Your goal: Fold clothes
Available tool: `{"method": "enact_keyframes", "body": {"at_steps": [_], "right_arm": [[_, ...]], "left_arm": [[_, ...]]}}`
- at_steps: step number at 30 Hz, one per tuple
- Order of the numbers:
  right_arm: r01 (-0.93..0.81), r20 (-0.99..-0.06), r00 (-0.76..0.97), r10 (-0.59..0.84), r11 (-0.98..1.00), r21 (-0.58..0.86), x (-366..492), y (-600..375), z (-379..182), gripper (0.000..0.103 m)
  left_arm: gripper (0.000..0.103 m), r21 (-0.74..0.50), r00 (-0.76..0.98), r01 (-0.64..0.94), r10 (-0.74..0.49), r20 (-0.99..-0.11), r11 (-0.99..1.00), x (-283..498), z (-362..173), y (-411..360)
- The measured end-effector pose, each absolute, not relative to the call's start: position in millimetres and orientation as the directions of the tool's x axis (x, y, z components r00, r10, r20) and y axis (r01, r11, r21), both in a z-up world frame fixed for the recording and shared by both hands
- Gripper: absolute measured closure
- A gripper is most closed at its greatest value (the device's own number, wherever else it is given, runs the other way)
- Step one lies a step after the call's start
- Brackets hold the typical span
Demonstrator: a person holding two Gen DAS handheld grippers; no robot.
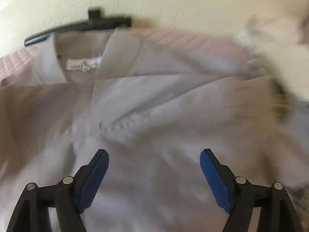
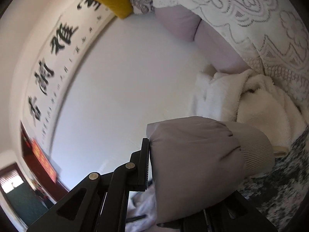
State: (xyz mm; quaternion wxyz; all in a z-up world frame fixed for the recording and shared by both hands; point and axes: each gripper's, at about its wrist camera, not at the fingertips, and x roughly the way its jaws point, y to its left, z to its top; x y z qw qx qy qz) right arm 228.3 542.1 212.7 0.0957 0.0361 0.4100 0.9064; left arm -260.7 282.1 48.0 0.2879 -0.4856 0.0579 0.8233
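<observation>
- A pale grey jacket [image 1: 154, 100] fills most of the left wrist view, spread flat with its collar at upper left.
- The white fleece blanket [image 2: 251, 100] sits at right centre of the right wrist view.
- The jacket's sleeve [image 2: 202, 154], ribbed cuff included, is clamped in the right gripper [image 2: 152, 166] at lower centre.
- The left gripper [image 1: 154, 166] hangs over the jacket at the bottom centre, blue pads [image 1: 94, 179] spread wide with nothing between them.
- A white neck label [image 1: 83, 64] shows inside the collar.

Jacket [image 1: 154, 104] motion-blurred; label [image 1: 83, 64] text barely legible. Sleeve [image 2: 195, 154] hides one of right gripper [image 2: 173, 164] fingers.
</observation>
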Motion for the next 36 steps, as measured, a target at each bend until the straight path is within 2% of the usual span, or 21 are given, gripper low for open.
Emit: {"method": "enact_keyframes", "body": {"at_steps": [2, 4, 6, 8, 10, 11, 13, 16, 18, 22, 28, 30, 32, 35, 36], "right_arm": [[-0.171, -0.06, -0.982, 0.181, -0.695, 0.698, 218.6, 531.5, 229.0, 0.093], [-0.151, -0.084, -0.988, 0.126, -0.765, 0.626, 187.9, 501.8, 262.8, 0.093], [-0.121, -0.108, -0.991, 0.073, -0.821, 0.558, 150.6, 468.8, 296.5, 0.093], [-0.034, -0.189, -0.979, -0.08, -0.845, 0.534, 87.5, 422.5, 322.9, 0.081], [0.128, -0.301, -0.886, -0.354, -0.808, 0.576, 15.0, 359.3, 333.7, 0.007], [0.212, -0.355, -0.791, -0.499, -0.767, 0.605, -15.9, 320.9, 333.0, 0.0], [0.342, -0.429, -0.562, -0.707, -0.671, 0.658, -72.0, 244.9, 333.7, 0.007], [0.384, -0.452, -0.513, -0.73, -0.666, 0.64, -86.2, 188.6, 348.1, 0.005], [0.407, -0.409, -0.518, -0.751, -0.637, 0.654, -78.2, 181.2, 360.7, 0.005], [0.396, -0.378, -0.583, -0.719, -0.658, 0.641, -53.7, 193.0, 381.2, 0.0], [0.291, -0.491, -0.629, -0.602, -0.769, 0.57, -42.0, 202.7, 370.9, 0.0], [0.279, -0.582, -0.623, -0.522, -0.844, 0.458, -38.6, 188.9, 345.8, 0.0], [0.265, -0.712, -0.543, -0.445, -0.895, 0.358, -48.9, 159.4, 290.3, 0.0], [0.244, -0.847, -0.41, -0.338, -0.936, 0.255, -73.1, 114.8, 190.9, 0.016], [0.24, -0.881, -0.366, -0.3, -0.945, 0.223, -81.7, 100.4, 157.8, 0.028]], "left_arm": [[0.019, -0.159, -0.454, -0.509, 0.421, -0.785, -0.846, -226.7, 81.2, 228.3], [0.007, -0.193, -0.523, -0.47, 0.448, -0.725, -0.861, -192.7, 106.0, 154.1], [0.001, -0.232, -0.572, -0.42, 0.454, -0.683, -0.878, -165.4, 117.6, 83.3], [0.001, -0.224, -0.603, -0.359, 0.408, -0.686, -0.906, -142.3, 117.6, 21.5], [0.001, -0.189, -0.611, -0.298, 0.339, -0.715, -0.936, -130.0, 107.4, -24.9], [0.001, -0.188, -0.602, -0.272, 0.32, -0.731, -0.944, -124.2, 99.7, -45.6], [0.001, -0.198, -0.57, -0.218, 0.289, -0.769, -0.956, -116.9, 79.2, -82.2], [0.001, -0.222, -0.515, -0.152, 0.269, -0.814, -0.963, -112.7, 50.6, -120.9], [0.001, -0.271, -0.477, -0.125, 0.297, -0.827, -0.955, -112.0, 35.8, -136.2], [0.001, -0.296, -0.42, -0.144, 0.33, -0.846, -0.944, -110.8, 21.3, -134.6], [0.001, -0.328, -0.389, -0.215, 0.388, -0.835, -0.92, -101.0, 20.2, -114.0], [0.001, -0.334, -0.378, -0.221, 0.396, -0.837, -0.917, -98.6, 16.8, -110.3], [0.001, -0.348, -0.364, -0.209, 0.403, -0.84, -0.914, -97.8, 13.1, -111.0], [0.001, -0.363, -0.355, -0.203, 0.413, -0.838, -0.91, -92.3, 11.5, -113.0], [0.001, -0.362, -0.356, -0.202, 0.413, -0.838, -0.91, -90.1, 11.4, -113.8]]}}
